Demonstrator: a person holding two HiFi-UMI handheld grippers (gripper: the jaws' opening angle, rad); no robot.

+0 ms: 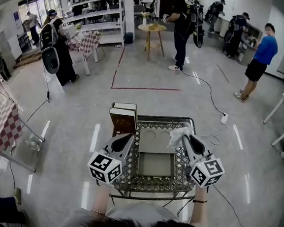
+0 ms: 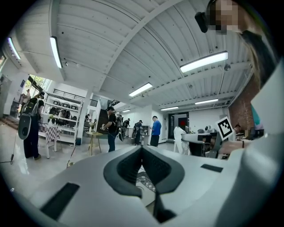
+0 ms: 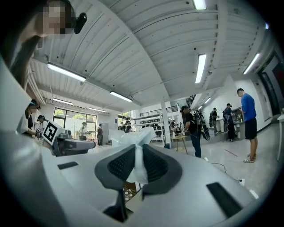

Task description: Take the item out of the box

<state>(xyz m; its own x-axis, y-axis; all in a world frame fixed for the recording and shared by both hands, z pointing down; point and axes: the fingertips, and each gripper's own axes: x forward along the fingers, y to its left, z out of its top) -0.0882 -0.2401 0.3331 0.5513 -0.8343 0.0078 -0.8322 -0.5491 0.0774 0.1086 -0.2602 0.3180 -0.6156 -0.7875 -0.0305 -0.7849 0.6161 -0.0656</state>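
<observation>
Your left gripper (image 1: 128, 137) is pressed together with nothing in it. In the left gripper view the jaws meet at the tip. It sits over the left edge of the lattice table (image 1: 148, 184), with its marker cube (image 1: 105, 167) towards you.

Your right gripper (image 1: 189, 137) is pinching the white plastic bag (image 1: 177, 136). In the right gripper view, the bag (image 3: 133, 138) runs up between the pads (image 3: 156, 165) and bunches out above them. Can't tell what's inside it. From the head view, the bag hangs over the far right corner of the box (image 1: 154, 142). Can't tell whether it touches the insert.

The box lies open in the middle of the table, between the two grippers. Its pale insert has a square recess (image 1: 156, 164) at your end and two round recesses (image 1: 156, 135) at the far end. A brown lid (image 1: 123, 120) stands upright at the table's far left corner, just beside the box.

Beyond the table:
- A white power strip (image 1: 224, 118) lies on the grey floor to the right, with a cable running away from it.
- Red tape (image 1: 145, 89) marks a corner on the floor past the table.
- Further out, a round wooden side table (image 1: 153, 28) has a person in black (image 1: 182, 25) beside it.
- A person in a blue shirt (image 1: 259, 59) stands at far right.
- White shelving (image 1: 94, 12) is against the back left wall, with a checked-cloth table (image 1: 88, 44) in front of it.
</observation>
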